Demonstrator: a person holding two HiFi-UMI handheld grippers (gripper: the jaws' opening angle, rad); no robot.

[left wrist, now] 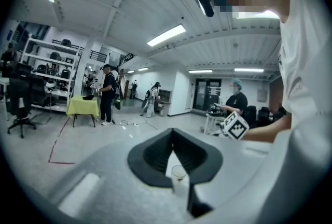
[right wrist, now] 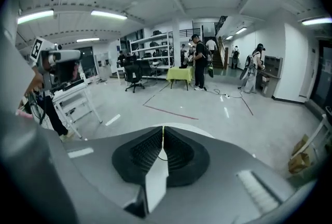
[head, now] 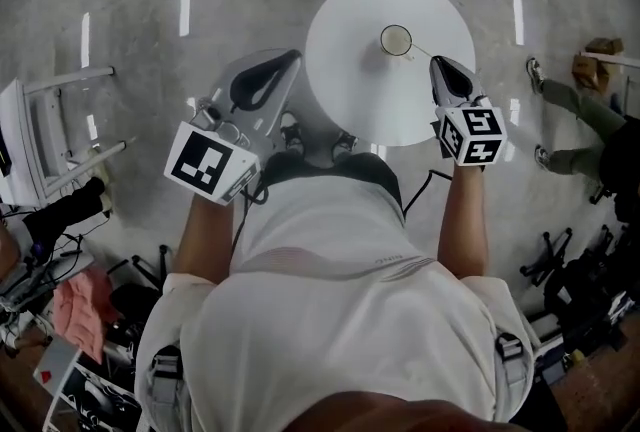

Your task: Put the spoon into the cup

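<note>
Right gripper (head: 440, 66), jaws closed and apparently pinching the spoon (head: 421, 52), sits just right of the cup (head: 396, 40) on the round table (head: 345, 70), with the spoon's axis running from jaw tips to rim; left gripper (head: 291, 57), closed on nothing, lies well apart.

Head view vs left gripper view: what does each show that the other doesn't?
Head view only: the whole round table, the spoon leaning out of the cup, its handle apparently pinched in the tip of the right tool, and the left tool held beside the table. Left gripper view only: the room behind, with a yellow table, shelves and people standing. Both: the cup, framed between the left tool's jaws in its own view, and the right tool's marker cube.
</note>
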